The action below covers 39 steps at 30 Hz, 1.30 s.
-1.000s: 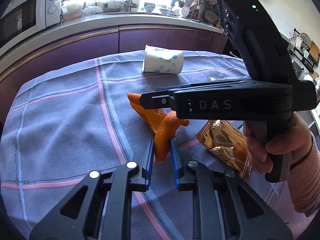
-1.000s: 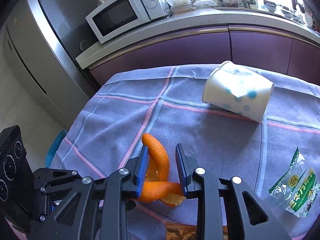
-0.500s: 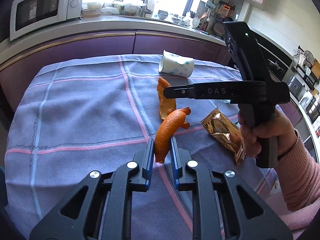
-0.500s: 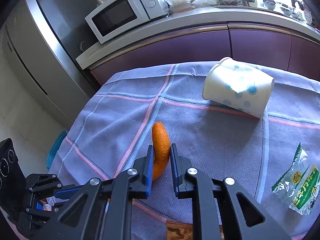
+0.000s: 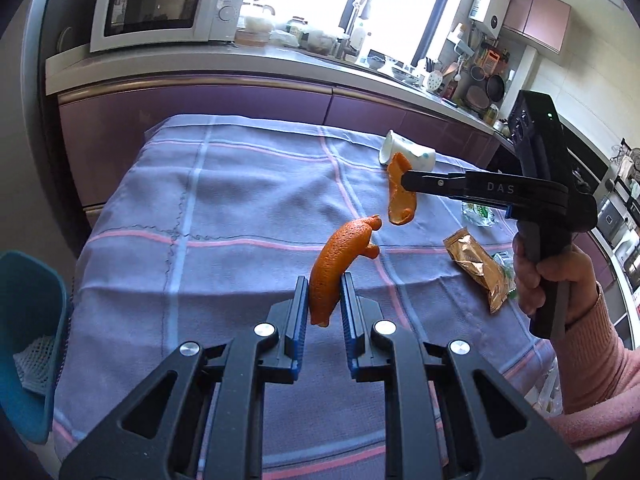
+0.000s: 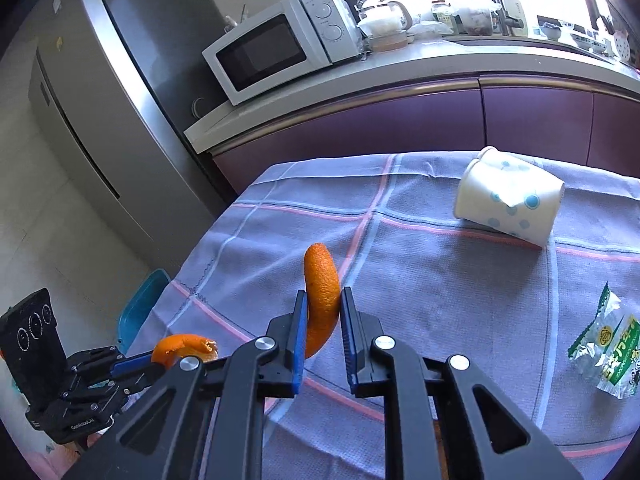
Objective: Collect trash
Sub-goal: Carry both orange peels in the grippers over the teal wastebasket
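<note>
Holding a bit of orange peel in each tool, I am partway through picking up the trash. My left tool (image 5: 324, 316) is nearly closed, and its pads squeeze a curved piece of peel (image 5: 340, 264) that hangs in the air above the table (image 5: 200, 208). My right tool (image 6: 323, 320) has just been closing, and now it pinches a second piece of peel (image 6: 322, 300), also lifted off the cloth.

I think the step now is carrying both peels away to throw them out. A blue bin (image 5: 28, 320) sits low beside the table on the left, near my left tool, and it looks like the place for them. Next I should swing each tool over the bin and open it so the peel drops in. The peels are thin and bendy, so I should keep a firm squeeze.

More trash waits on the table: a paper cup (image 6: 508, 208) lying on its side, a gold wrapper (image 5: 476, 268) and a clear green wrapper (image 6: 604, 348).
</note>
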Motion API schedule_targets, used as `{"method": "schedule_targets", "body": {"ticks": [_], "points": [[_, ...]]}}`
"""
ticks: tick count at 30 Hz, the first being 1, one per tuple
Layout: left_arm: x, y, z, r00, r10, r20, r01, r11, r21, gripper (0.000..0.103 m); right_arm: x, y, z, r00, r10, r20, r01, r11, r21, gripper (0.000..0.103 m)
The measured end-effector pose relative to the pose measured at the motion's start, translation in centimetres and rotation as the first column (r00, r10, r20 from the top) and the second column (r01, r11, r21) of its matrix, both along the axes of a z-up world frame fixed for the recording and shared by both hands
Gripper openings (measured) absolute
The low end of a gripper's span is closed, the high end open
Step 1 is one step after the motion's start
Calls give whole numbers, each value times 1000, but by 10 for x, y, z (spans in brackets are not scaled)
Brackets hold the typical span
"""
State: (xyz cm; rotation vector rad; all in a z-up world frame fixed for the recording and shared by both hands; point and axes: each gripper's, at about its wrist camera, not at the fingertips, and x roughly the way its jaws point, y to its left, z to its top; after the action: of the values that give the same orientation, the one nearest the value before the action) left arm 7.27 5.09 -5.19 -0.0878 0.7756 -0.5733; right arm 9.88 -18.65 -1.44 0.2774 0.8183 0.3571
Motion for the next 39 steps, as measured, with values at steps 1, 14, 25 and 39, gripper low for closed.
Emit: {"method": "schedule_targets", "body": {"ticks": [1, 14, 25, 39], "points": [[-2, 6, 0, 1000, 13, -3, -13, 1000, -4, 16, -1, 5, 2, 1000, 9, 7, -9, 1000, 2, 15], [-28, 73, -9, 982, 184, -45, -187, 981, -59, 16, -11, 60, 6, 993, 119, 28, -120, 992, 29, 15], [-44, 107, -6, 957, 289, -27, -290, 956, -44, 16, -13, 99, 5, 979, 200, 24, -201, 979, 42, 15], [-57, 158, 1, 908, 420, -8, -420, 906, -47, 16, -10, 156, 10, 947, 321, 28, -322, 946, 38, 15]]}}
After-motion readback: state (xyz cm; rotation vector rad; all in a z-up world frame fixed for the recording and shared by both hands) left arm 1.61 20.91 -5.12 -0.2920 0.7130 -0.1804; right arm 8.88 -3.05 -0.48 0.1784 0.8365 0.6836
